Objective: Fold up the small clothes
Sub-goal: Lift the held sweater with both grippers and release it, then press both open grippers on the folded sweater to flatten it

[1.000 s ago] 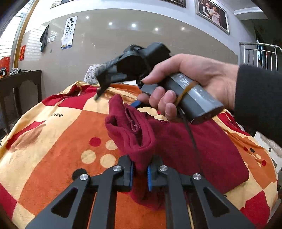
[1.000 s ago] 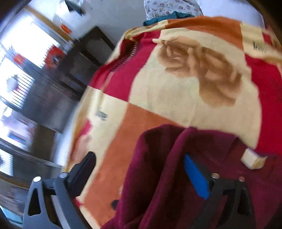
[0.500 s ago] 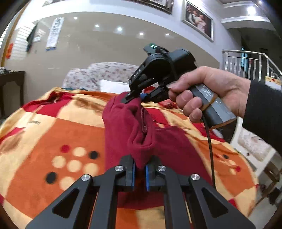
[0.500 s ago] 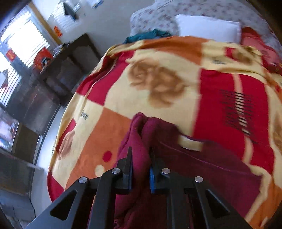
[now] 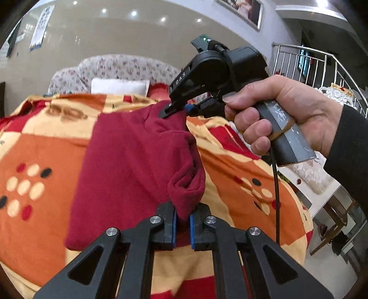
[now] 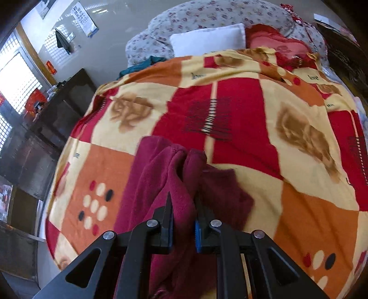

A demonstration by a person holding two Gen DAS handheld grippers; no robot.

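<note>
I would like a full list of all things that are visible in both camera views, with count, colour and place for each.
maroon garment: one, dark red, on the blanket, held at two places
blanket: one, orange, red and cream checks, covering the bed
pillow: one, white, at the head of the bed
floral bedding: one, grey with small flowers, behind the pillow
teal cloth: one, at the far left bed edge
dark cabinet: one, left of the bed
railing: one, metal, far right
right hand: one, gripping the handle
left hand-held gripper: black, shut on the garment
right hand-held gripper: black, shut on the garment
</note>
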